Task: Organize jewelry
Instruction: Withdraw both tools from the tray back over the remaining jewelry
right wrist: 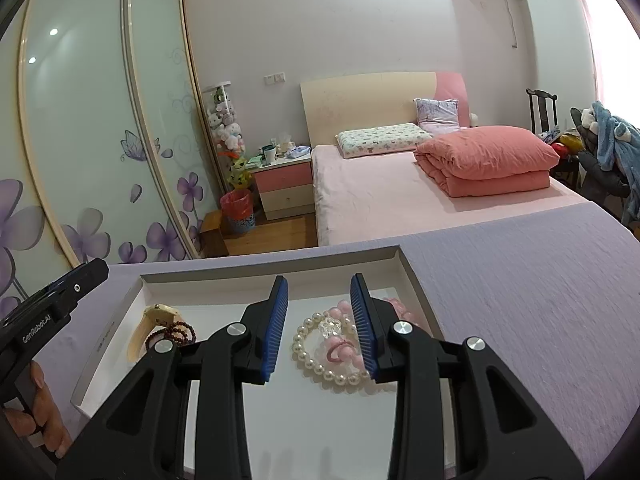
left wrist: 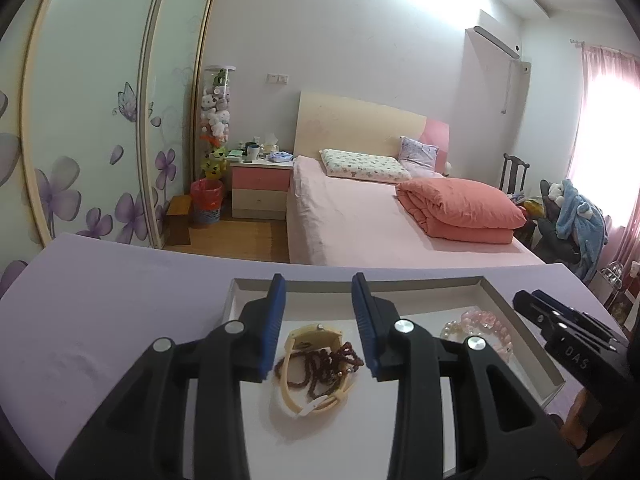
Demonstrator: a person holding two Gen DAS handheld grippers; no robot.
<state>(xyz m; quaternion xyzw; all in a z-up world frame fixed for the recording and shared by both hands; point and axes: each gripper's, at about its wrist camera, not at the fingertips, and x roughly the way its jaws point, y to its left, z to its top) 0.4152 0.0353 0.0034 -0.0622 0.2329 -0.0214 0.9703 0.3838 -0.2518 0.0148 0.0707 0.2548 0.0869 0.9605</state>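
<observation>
On the left of the white tray (left wrist: 546, 364) we hold our left gripper (left wrist: 319, 326) with fingers spread and empty, above a cream watch (left wrist: 316, 336) tangled with dark red beads (left wrist: 320, 364). On the right, our right gripper (right wrist: 319, 328) hangs parted and empty over a pearl bracelet (right wrist: 320, 364) and pink beads (right wrist: 340, 354). All visible jewelry lies in the tray; we judge only tidying remains.

White tray (right wrist: 416, 280) on lilac tabletop (right wrist: 520, 300)
</observation>
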